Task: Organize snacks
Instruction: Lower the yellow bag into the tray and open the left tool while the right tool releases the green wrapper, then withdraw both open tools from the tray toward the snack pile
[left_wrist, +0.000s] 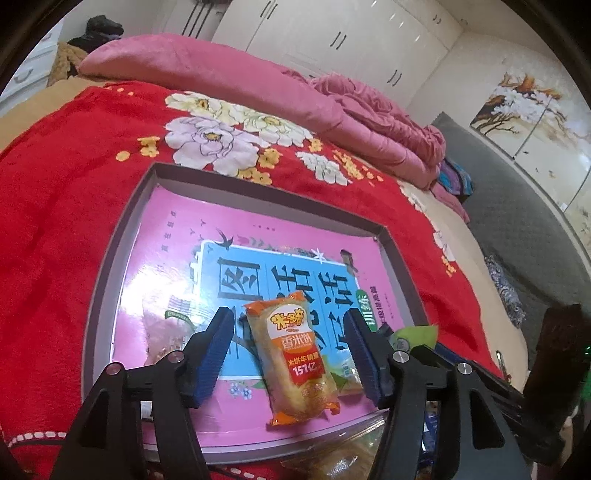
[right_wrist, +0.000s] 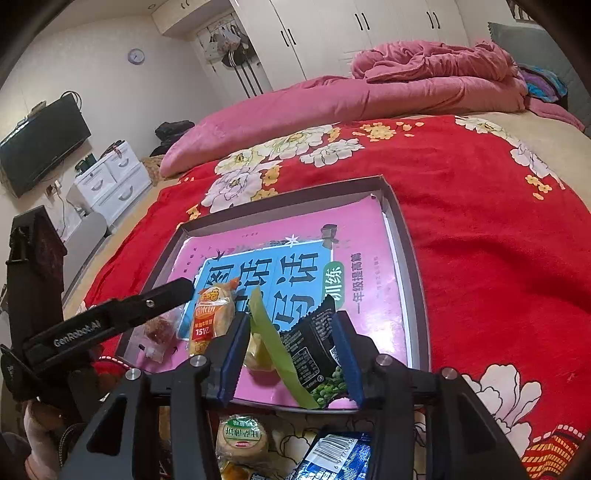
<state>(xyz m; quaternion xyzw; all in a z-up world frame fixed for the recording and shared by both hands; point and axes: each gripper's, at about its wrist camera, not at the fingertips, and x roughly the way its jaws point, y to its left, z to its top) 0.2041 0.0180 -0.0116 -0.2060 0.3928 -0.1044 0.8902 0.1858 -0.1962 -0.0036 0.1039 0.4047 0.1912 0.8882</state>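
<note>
A shallow grey box lid (left_wrist: 122, 236) lined with a pink and blue printed sheet lies on the red flowered bedspread. In the left wrist view an orange rice-cracker packet (left_wrist: 295, 354) lies flat in the lid between the open fingers of my left gripper (left_wrist: 291, 350), which do not touch it. In the right wrist view my right gripper (right_wrist: 291, 354) is open around a black and green pea-snack packet (right_wrist: 314, 347) that rests on the lid (right_wrist: 402, 236). The orange packet (right_wrist: 212, 317) lies left of it, under the left gripper's arm (right_wrist: 110, 317).
A clear packet with a brown snack (right_wrist: 159, 332) lies at the lid's near left corner. A round green-label pastry (right_wrist: 242, 437) and a blue packet (right_wrist: 332, 458) lie on the bedspread in front of the lid. Pink quilts (right_wrist: 332, 99) are heaped across the far side of the bed.
</note>
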